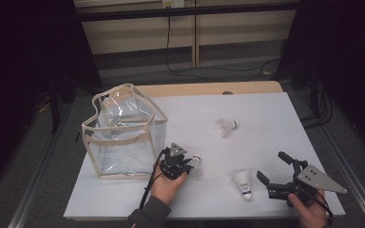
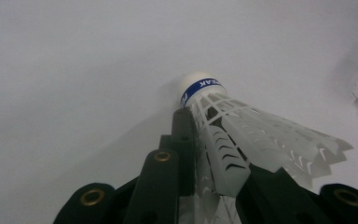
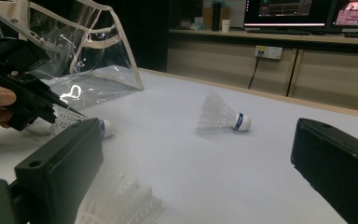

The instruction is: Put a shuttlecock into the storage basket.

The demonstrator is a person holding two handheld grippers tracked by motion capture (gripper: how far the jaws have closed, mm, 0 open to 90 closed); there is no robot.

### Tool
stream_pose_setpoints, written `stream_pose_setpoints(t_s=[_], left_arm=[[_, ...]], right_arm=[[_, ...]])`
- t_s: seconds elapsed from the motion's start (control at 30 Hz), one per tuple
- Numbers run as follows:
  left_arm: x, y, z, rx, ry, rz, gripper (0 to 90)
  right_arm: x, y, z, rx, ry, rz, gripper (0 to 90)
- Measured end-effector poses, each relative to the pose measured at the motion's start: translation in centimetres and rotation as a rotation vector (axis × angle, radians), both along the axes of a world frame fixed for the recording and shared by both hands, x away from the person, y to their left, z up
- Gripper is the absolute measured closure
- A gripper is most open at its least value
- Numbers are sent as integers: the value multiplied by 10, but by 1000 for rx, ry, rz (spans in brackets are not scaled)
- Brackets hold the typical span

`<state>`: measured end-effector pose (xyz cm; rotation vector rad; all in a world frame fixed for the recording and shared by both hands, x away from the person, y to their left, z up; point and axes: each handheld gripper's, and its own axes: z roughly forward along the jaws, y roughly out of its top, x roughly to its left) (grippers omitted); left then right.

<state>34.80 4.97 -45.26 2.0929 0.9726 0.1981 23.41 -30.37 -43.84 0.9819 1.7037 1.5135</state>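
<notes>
My left gripper (image 1: 184, 164) is clamped on 1 shuttlecock (image 2: 242, 135) beside the clear bag (image 1: 123, 137), my right gripper (image 1: 274, 172) gapes empty, and 2 more shuttlecocks (image 1: 225, 127) (image 1: 243, 182) await on the table (image 1: 266, 109).

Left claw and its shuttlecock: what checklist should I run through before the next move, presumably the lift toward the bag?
1. Grip: left claw has its jaws closed on the skirt of the held shuttlecock. Ok.
2. Hold on the cork: the jaws pinch only the feathers, and the cork sticks out free. Firmness: cannot tell.
3. Bag mouth: the clear bag stands upright with its top open, beside the left claw. Ok.
4. Right claw: jaws wide apart, nothing between them, away from the bag. Ok.
5. Remaining items: far shuttlecock and near shuttlecock lie off the likely path to the bag. Ok.
</notes>
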Motion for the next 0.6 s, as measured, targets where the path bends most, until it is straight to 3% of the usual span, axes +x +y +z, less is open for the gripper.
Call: stream_pose_setpoints(t_s=[0.23, 0.4, 0.6], left_arm=[[-1, 0, 10, -10, -3, -16, 839], [-1, 2, 18, -25, 27, -26, 851], [0, 5, 26, -13, 35, -36, 853]], right_arm=[[0, 0, 0, 2, 1, 0, 19], [0, -1, 0, -1, 0, -4, 19], [-1, -1, 0, 4, -2, -5, 19]])
